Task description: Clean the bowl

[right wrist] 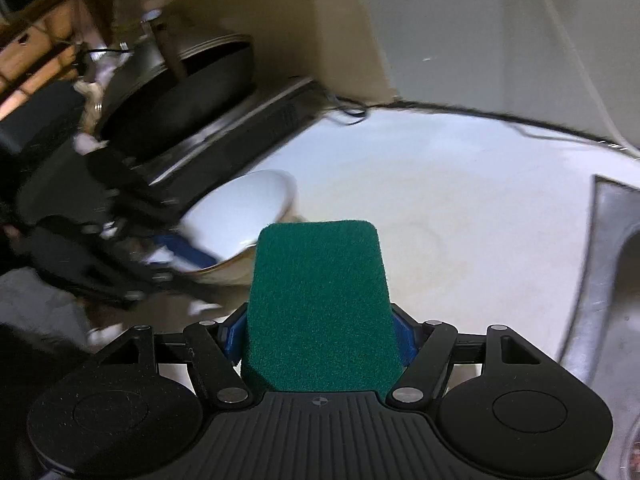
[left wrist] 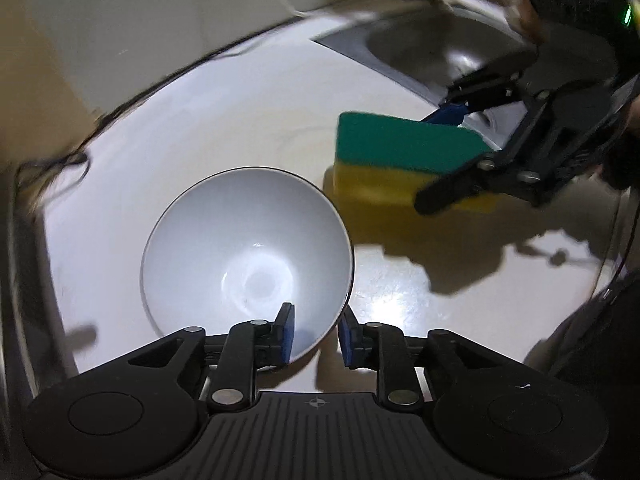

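Note:
A white bowl (left wrist: 248,248) with a brownish outside is held tilted above the pale counter. My left gripper (left wrist: 316,334) is shut on the bowl's near rim, one blue pad inside, one outside. The bowl also shows in the right wrist view (right wrist: 240,216), with the left gripper (right wrist: 176,256) blurred beside it. My right gripper (right wrist: 320,336) is shut on a sponge (right wrist: 320,304) with a green scouring top and yellow body. In the left wrist view the sponge (left wrist: 404,160) hangs in the right gripper (left wrist: 452,148), just right of the bowl and apart from it.
A steel sink (left wrist: 432,44) lies at the counter's far right; its edge shows in the right wrist view (right wrist: 612,248). A dark wok (right wrist: 176,108) sits on a stove at the left. A black cable (right wrist: 480,114) runs along the wall.

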